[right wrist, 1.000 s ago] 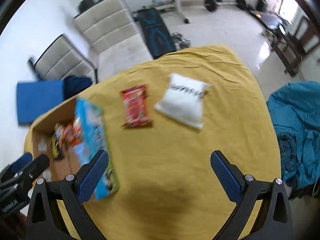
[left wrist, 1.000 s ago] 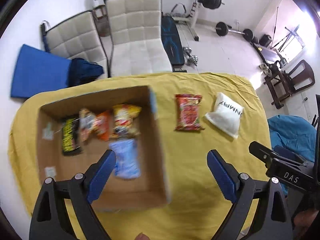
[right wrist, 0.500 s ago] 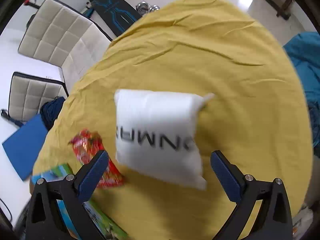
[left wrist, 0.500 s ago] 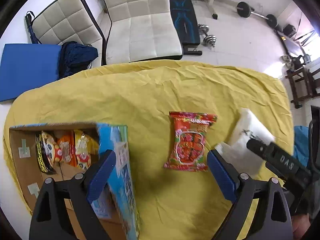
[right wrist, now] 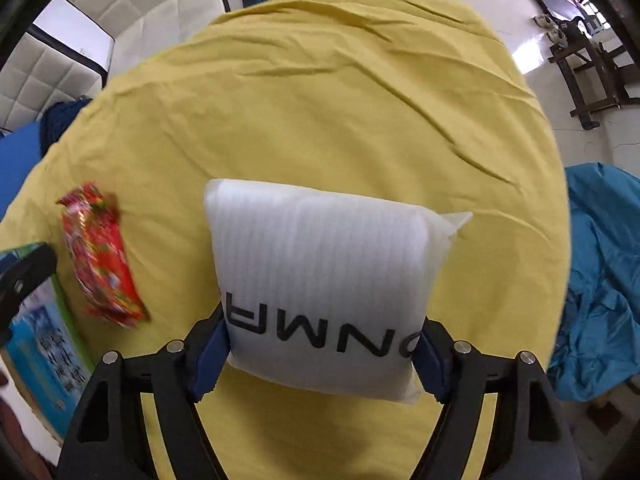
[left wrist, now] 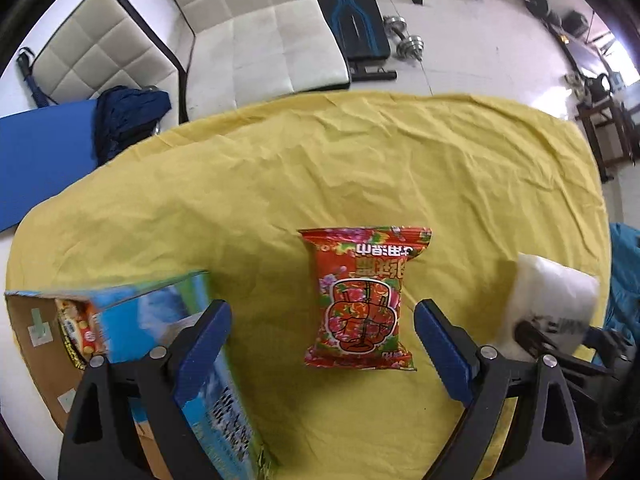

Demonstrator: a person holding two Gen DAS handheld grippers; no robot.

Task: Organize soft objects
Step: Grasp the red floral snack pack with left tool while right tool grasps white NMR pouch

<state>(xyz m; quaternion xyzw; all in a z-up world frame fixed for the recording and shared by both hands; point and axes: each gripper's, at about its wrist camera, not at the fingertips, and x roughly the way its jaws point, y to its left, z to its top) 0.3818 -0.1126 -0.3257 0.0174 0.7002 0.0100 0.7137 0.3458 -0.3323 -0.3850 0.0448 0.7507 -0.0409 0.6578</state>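
Observation:
A red snack packet [left wrist: 362, 298] lies flat on the yellow cloth [left wrist: 280, 184], just ahead of my open, empty left gripper [left wrist: 320, 344]. It also shows in the right wrist view [right wrist: 100, 252]. A white foam pouch with black letters [right wrist: 324, 284] sits between the blue pads of my right gripper [right wrist: 320, 354], which stands wide around its near edge; the pouch also shows at the right of the left wrist view [left wrist: 554, 304]. A cardboard box [left wrist: 120, 328] with several snack packets inside stands at the left.
The round table drops off at its edges. A blue cloth heap [right wrist: 604, 280] lies to the right. Two white padded chairs [left wrist: 256, 24] stand beyond the far edge, with a blue mat [left wrist: 36, 168] and gym weights [left wrist: 408, 40] on the floor.
Both grippers moved forward and down. The left one swung from over the box to the red packet. The right one closed in until the white pouch sits between its pads.

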